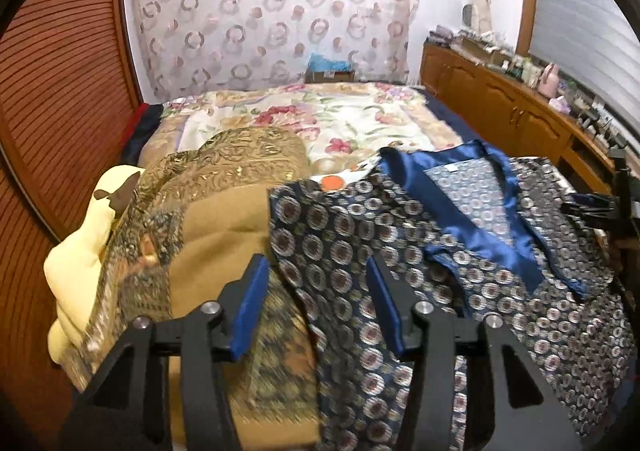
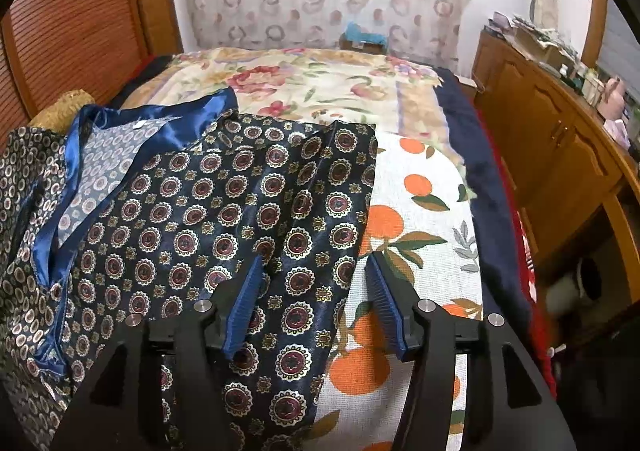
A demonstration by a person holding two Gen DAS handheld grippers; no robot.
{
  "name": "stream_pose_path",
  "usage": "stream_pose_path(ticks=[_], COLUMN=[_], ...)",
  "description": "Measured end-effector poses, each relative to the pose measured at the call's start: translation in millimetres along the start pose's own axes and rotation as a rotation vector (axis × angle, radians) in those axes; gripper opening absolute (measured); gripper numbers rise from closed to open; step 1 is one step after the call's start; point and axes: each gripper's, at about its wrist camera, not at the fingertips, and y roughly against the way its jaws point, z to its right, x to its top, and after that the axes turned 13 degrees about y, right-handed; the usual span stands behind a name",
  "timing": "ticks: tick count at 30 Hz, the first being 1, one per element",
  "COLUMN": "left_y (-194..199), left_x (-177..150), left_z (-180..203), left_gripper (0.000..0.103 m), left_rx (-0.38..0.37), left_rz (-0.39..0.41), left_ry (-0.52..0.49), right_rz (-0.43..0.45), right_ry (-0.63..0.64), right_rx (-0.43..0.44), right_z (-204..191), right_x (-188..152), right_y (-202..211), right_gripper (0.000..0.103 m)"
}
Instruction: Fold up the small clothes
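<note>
- Now the left gripper point(image 1: 316, 271) hangs with its fingers spread wide, nothing between them, over the left edge of the shirt point(image 1: 460, 235).
- Likewise the right gripper point(image 2: 314, 271) stands wide apart and empty above the shirt's point(image 2: 224, 219) right edge.
- Spread flat, the patterned shirt lies on the bed point(image 1: 320, 119), blue collar point(image 1: 500, 211) showing, partly over an orange-print cloth point(image 2: 420, 211).
- Beside it sits a tan garment point(image 1: 224, 227).
</note>
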Motion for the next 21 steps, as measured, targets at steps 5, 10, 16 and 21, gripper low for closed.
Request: stream_pose_path(ticks=[5, 10, 16, 21], left_y=[-16.1, -24.8, -19.5, -12.7], left_x=[12.3, 21.5, 30.1, 38.2], left_z=[-4.8, -5.5, -1.0, -12.7], left_gripper=[0.049, 0.032, 0.0, 0.0], left_rx=[0.011, -0.014, -0.038, -0.007], left_rz=[-0.038, -0.062, -0.032, 0.025], left_ry=[0.01, 0.009, -0.021, 0.017], right_rz=[0.0, 0.001, 0.001, 0.002], right_ry=[-0.001, -0.001, -0.002, 0.017], right_rx=[0.002, 0.002, 0.004, 0.015], right_z=[-0.8, -2.4, -3.6, -3.4], right_x=[0.2, 0.2, 0.7, 3.7], right_y=[-0.9, -1.0, -1.9, -3.0], right_gripper=[0.057, 0.058, 0.058, 0.059])
